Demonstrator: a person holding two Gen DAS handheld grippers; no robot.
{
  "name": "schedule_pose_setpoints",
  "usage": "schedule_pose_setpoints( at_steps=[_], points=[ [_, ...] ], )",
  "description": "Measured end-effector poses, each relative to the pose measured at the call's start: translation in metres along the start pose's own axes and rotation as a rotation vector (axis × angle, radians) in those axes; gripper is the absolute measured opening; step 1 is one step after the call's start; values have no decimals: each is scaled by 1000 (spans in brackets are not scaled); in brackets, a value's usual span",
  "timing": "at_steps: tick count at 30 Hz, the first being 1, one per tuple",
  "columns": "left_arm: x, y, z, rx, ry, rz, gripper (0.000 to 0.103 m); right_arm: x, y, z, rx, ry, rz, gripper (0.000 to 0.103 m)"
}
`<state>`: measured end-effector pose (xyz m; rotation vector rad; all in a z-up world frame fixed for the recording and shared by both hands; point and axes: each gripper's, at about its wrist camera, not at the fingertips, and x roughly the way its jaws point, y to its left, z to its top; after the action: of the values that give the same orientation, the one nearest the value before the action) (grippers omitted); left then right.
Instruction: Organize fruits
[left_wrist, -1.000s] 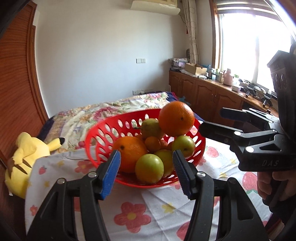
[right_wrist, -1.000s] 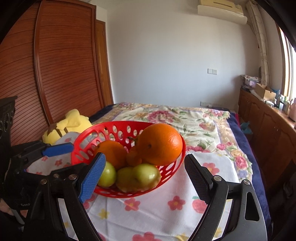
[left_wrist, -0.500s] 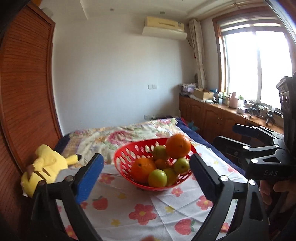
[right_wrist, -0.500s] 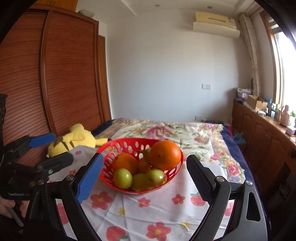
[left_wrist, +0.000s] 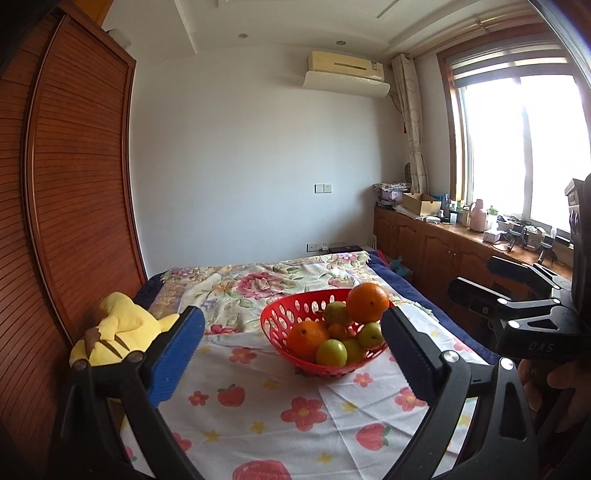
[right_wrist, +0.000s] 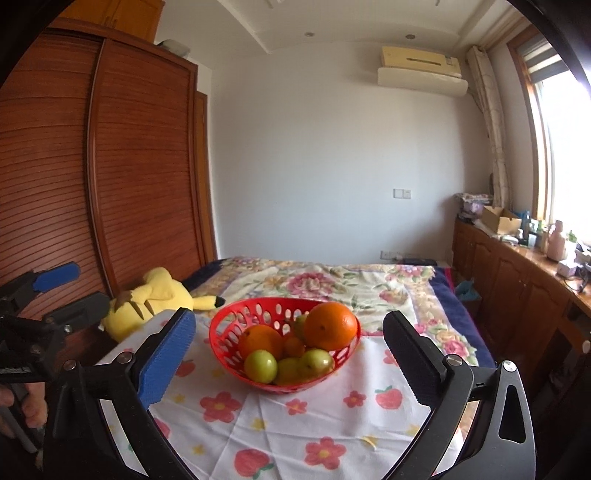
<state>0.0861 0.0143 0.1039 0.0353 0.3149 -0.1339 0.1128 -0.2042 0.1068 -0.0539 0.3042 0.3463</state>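
Observation:
A red perforated basket stands on the flowered tablecloth. It holds two big oranges, a small orange and several green fruits. My left gripper is open and empty, drawn back from the basket; it also shows at the left of the right wrist view. My right gripper is open and empty, likewise back from the basket; it shows at the right of the left wrist view.
A yellow plush toy lies left of the basket by the wooden wardrobe. A flowered bed lies behind. A wooden cabinet with clutter runs along the window wall at right.
Both grippers have pulled back and up from the basket, which now looks smaller and farther off. The left jaws have opened wider. The fruits have not moved.

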Motion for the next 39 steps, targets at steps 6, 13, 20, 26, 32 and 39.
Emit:
schedule_pose_setpoints(
  at_steps=[6, 13, 20, 26, 32, 39],
  points=[
    [-14, -1, -12, -7, -1, 28, 97, -14, 1, -13, 28, 8, -33, 103],
    [-15, 1, -25, -29, 18, 39, 97, -22, 1, -28, 29, 21, -59, 103],
    [-11, 4, -30, -31, 40, 50, 97, -22, 0, -34, 22, 31, -68, 103],
    [-11, 4, -32, -31, 47, 45, 97, -23, 0, -35, 20, 26, -78, 103],
    [-10, 5, -33, -34, 50, 44, 97, -24, 1, -37, 20, 31, -77, 103],
    [-10, 5, -34, -34, 50, 45, 97, -23, 1, -37, 21, 30, -77, 103]
  ],
)
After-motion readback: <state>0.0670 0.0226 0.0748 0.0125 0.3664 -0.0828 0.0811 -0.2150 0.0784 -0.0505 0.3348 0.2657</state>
